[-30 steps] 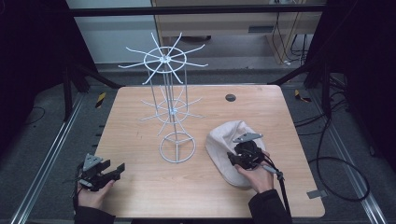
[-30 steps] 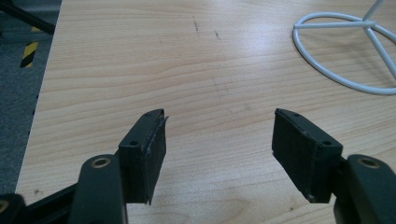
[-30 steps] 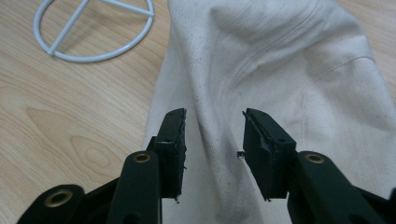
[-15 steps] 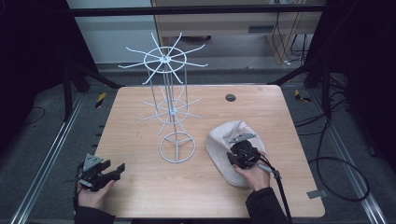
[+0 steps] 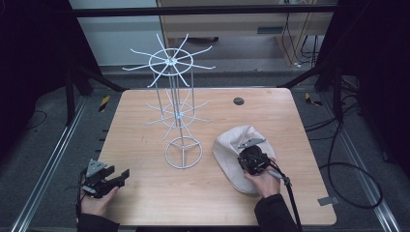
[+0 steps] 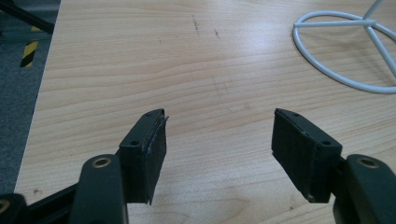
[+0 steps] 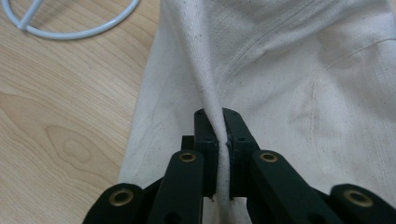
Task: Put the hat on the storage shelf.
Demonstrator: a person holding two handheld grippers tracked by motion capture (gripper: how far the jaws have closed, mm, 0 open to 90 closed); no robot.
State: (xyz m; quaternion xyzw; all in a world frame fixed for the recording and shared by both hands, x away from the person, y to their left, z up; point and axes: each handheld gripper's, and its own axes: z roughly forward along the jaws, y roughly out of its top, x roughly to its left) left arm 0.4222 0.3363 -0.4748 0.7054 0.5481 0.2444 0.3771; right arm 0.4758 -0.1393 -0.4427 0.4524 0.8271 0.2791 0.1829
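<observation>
Cream cloth cap (image 7: 289,70) is pinched in right gripper (image 7: 223,122) fingers; left gripper (image 6: 219,135) fingers gape wide, empty.

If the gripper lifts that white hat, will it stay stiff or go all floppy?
Probably floppy: the white hat is soft cloth, and the right gripper has pinched a thin fold of it. It will likely sag and dangle from that fold. It looks light, and the woven cloth shouldn't slip easily.

Cap (image 5: 232,150) just right of rack (image 5: 183,153)
</observation>
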